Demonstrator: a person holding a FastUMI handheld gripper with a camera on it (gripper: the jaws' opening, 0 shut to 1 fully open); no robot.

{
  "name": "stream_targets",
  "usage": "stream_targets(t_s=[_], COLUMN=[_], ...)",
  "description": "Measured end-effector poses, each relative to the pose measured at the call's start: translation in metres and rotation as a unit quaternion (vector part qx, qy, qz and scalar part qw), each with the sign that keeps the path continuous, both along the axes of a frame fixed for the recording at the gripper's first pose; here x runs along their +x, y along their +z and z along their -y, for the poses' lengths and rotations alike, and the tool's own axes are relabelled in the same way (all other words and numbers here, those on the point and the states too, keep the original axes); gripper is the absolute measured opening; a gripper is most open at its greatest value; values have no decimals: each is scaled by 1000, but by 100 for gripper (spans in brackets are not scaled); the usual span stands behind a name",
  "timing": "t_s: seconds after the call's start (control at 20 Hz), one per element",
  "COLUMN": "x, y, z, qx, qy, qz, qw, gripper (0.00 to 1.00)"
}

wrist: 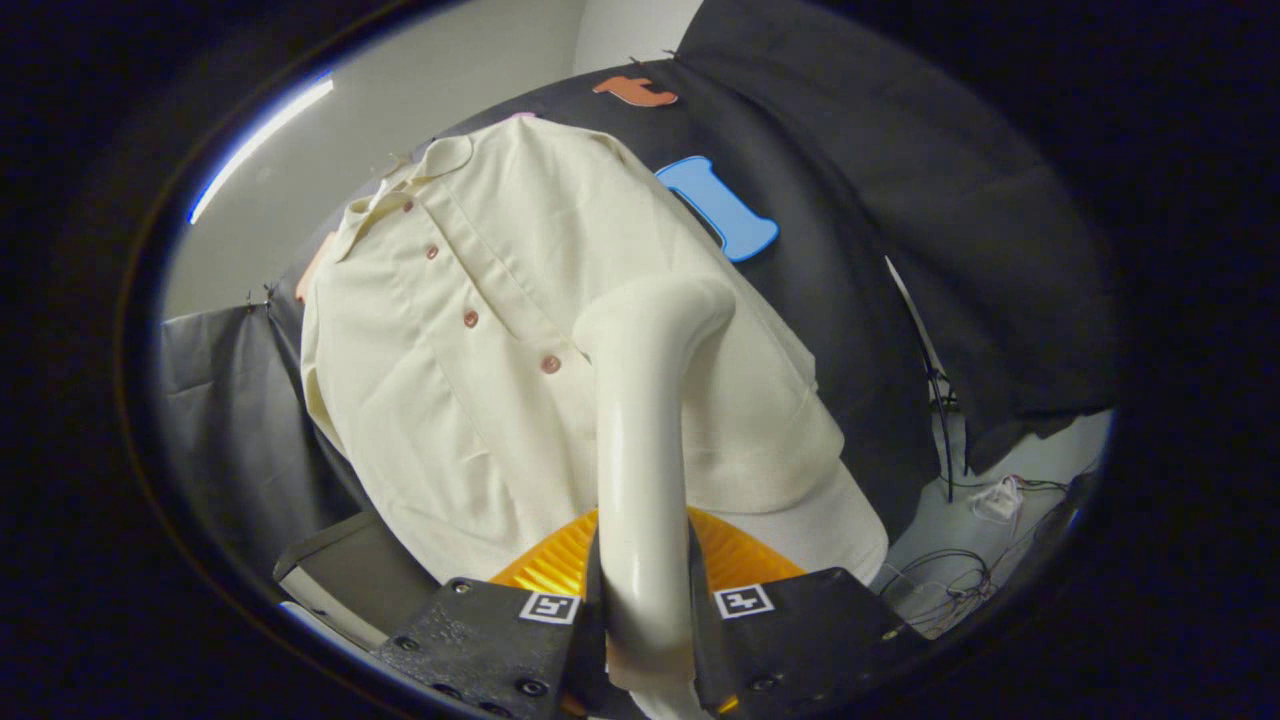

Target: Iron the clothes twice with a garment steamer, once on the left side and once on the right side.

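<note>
While the tool clamps the steamer — its head meets the shirt.

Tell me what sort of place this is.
Likely a recording booth, not a home: black cloth walls hang behind the shirt, and loose cables lie on the floor. The gripper is shut on a steamer aimed at the shirt.
</note>
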State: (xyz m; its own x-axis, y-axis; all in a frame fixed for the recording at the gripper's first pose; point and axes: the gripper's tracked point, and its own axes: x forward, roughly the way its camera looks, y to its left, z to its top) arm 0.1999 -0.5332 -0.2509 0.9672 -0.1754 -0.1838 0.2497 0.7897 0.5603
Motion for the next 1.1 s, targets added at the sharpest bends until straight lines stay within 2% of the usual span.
stream_targets(t_s=[0.4, 0.65, 0.85, 1.1], x=[-42, -76, -105, -139], y=[-42, -42, -21, 21], z=[-19, -48, -81, -147], qx=[48, 84, 98, 77], qy=[-14, -12, -4, 32], qz=[-37, -25, -8, 12], qw=[998, 996, 995, 996], gripper=[35, 34, 34, 34])
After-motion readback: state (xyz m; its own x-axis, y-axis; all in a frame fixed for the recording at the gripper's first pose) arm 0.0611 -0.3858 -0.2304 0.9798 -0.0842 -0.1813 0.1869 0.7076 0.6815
